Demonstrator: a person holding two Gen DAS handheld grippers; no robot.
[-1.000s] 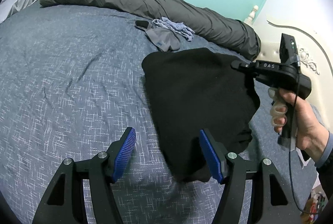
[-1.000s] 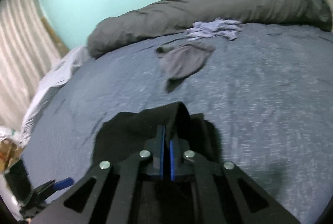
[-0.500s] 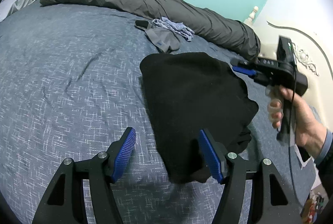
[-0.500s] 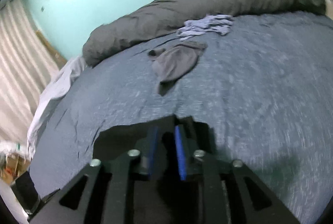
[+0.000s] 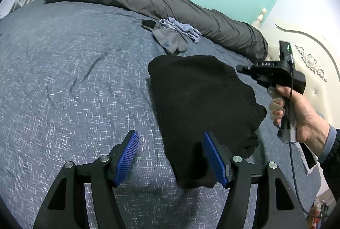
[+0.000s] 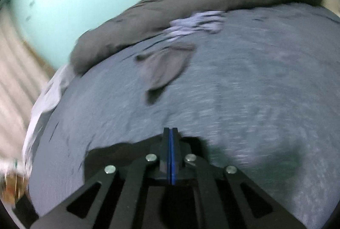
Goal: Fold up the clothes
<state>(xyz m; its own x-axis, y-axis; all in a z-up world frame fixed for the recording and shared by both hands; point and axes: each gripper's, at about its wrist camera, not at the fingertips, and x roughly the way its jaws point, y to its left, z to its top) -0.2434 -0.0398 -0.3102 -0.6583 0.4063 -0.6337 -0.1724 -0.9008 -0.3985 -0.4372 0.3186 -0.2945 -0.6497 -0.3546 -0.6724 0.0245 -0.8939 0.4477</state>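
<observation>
Black garment [image 5: 201, 97] lying folded on the blue-grey bedspread [image 5: 63, 80], left gripper [image 5: 172, 156] released, jaws wide over its near edge, right gripper [image 6: 171, 139] clenched on nothing at the garment's two o'clock corner, grey sock [image 5: 172, 39] at twelve o'clock

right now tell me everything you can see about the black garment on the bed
The black garment is a plain, matte, soft-looking cloth, folded into a rough slab with uneven, rumpled edges. It lies flat on the blue-grey bedspread, below the grey clothes by the rolled duvet. Its near corner lies under the open left tool, by its right finger, unpinched. The shut right tool is at its far right edge; whether it touches cannot be told.
</observation>
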